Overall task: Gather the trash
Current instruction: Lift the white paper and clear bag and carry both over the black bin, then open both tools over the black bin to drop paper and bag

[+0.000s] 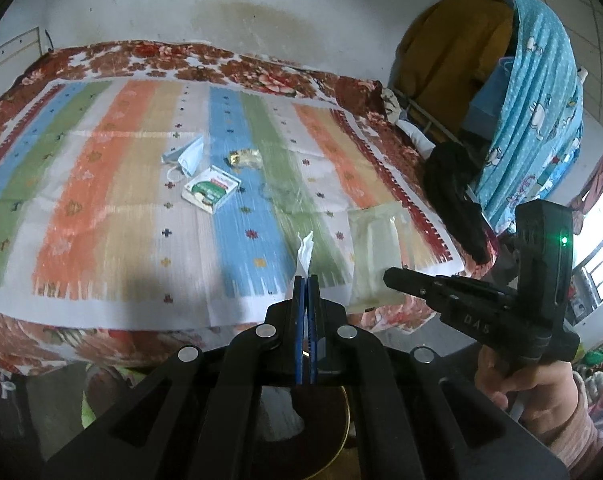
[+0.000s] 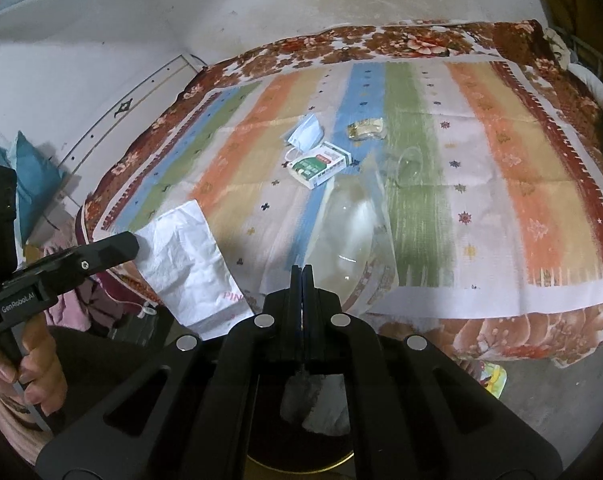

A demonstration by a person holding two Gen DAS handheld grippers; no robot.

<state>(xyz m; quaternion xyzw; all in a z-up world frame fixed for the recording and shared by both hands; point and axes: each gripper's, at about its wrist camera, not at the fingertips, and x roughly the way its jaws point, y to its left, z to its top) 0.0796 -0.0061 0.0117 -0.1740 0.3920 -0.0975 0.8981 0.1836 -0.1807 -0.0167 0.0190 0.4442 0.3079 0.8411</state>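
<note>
My left gripper (image 1: 306, 280) is shut on a white paper bag (image 1: 304, 250), seen edge-on here and flat in the right wrist view (image 2: 189, 252). My right gripper (image 2: 302, 270) is shut on a clear plastic bag (image 2: 349, 236), which also shows in the left wrist view (image 1: 375, 256). Both hang over the near edge of the bed. On the striped cloth (image 1: 101, 200) lie a blue face mask (image 1: 187, 156), a green and white box (image 1: 210, 189) and a gold wrapper (image 1: 243, 157). A dark bin with crumpled paper (image 2: 317, 404) sits below the grippers.
A floral blanket (image 1: 61, 340) covers the bed under the striped cloth. A clear plastic scrap (image 2: 409, 166) lies near the box. A blue patterned curtain (image 1: 541, 100) over a bunk frame stands at the right. A blue cushion (image 2: 33, 180) leans at the left wall.
</note>
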